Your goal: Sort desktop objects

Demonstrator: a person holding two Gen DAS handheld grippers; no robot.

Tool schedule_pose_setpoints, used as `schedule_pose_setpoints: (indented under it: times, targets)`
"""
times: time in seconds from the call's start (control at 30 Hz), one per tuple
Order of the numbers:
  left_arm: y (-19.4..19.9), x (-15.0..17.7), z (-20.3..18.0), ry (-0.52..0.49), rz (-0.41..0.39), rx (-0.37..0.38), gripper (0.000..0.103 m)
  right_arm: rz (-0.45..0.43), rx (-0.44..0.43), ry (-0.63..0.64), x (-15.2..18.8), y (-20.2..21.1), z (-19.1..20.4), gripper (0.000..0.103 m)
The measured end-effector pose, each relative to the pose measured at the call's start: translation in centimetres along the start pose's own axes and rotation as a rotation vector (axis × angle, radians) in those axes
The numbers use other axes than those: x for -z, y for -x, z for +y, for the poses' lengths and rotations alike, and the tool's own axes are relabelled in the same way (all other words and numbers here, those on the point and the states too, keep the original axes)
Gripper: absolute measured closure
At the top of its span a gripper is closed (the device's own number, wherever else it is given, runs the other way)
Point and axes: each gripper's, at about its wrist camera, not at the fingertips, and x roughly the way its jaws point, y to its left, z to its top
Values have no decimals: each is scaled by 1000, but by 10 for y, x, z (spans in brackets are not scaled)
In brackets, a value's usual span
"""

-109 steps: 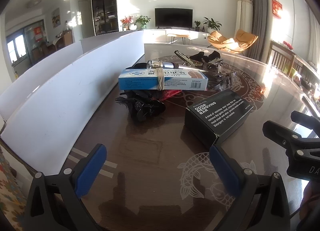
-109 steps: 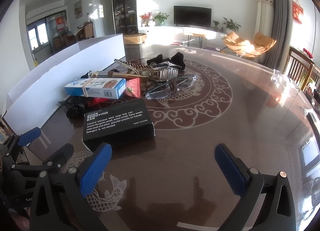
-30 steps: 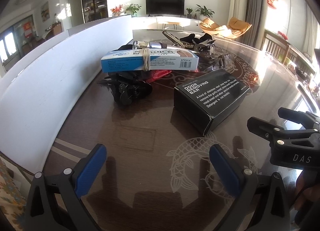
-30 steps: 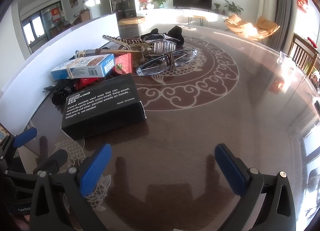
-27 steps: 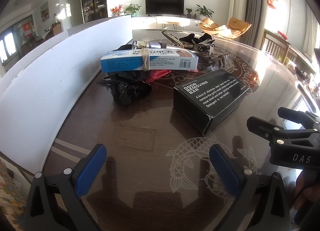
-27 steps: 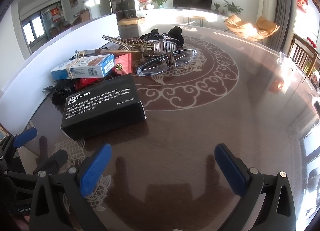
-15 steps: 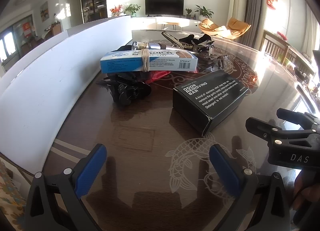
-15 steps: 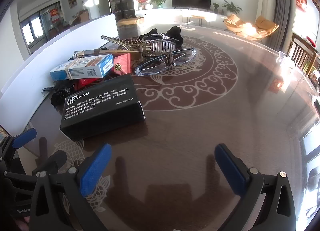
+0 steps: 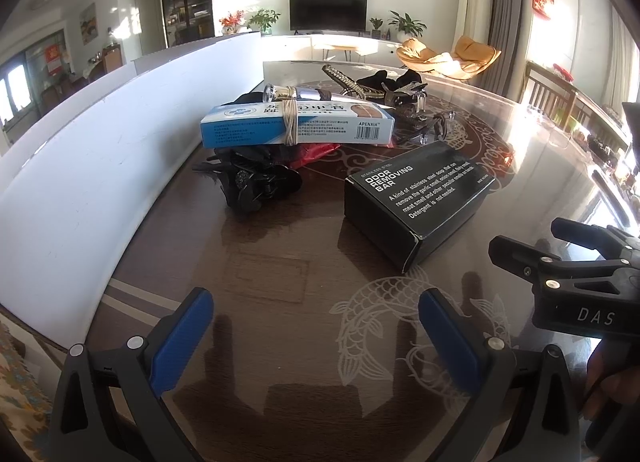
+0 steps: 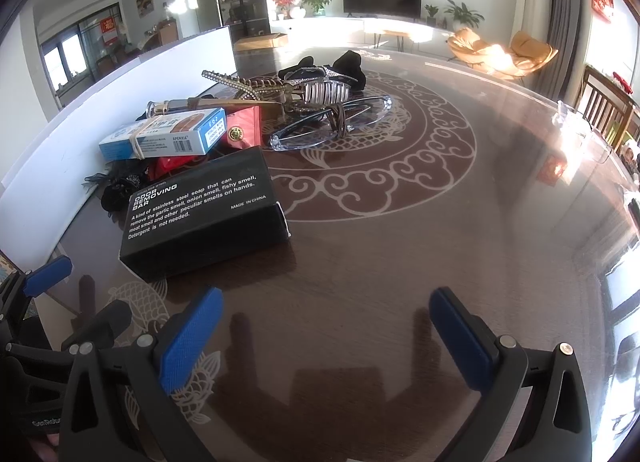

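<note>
Hovering low over the glossy brown counter (image 10: 400,246), I have both tongs spread wide and holding nothing. From my left tongs (image 9: 316,326) I see the white board (image 9: 100,150) on the left, then a black hair accessory (image 9: 256,186) under the blue-and-white APENXIA box (image 9: 296,126) with its rubber band, and the black "Odor Removing Bar" box (image 9: 416,194) just ahead. My right tongs (image 10: 324,326) see that box (image 10: 200,214) ahead-left, with clear glasses (image 10: 332,122) and a silver hair claw (image 10: 324,92) beyond it.
</note>
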Motion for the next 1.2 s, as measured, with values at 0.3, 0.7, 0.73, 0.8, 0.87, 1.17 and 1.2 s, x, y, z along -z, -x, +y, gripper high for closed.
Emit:
schedule_pose_setpoints:
  times: [0.3,0.7,0.73,0.8,0.87,1.17,1.2]
  targets:
    - [5,-1,8,15,-8,-6,0,-1,3,9,1,-2,2,0]
    - [0,3,9,12,11,-13,0,-12,-37,7,1,1,2,0]
    - [0,3,9,11,12,-14,0,-19,-45,11,1,2,2,0]
    - [1,4,10,14,12,-11,0,-22,-62,22,-1,4,3,0]
    - [4,4,12,15,8,-15,0,-15,-85,26,-9,2,5,0]
    - [19,8,21,23,-5,-35,0,-93,-118,150,-60,0,52,0]
    - [21,9,23,27,-6,-38,0,-95,-119,170,-63,-3,59,0]
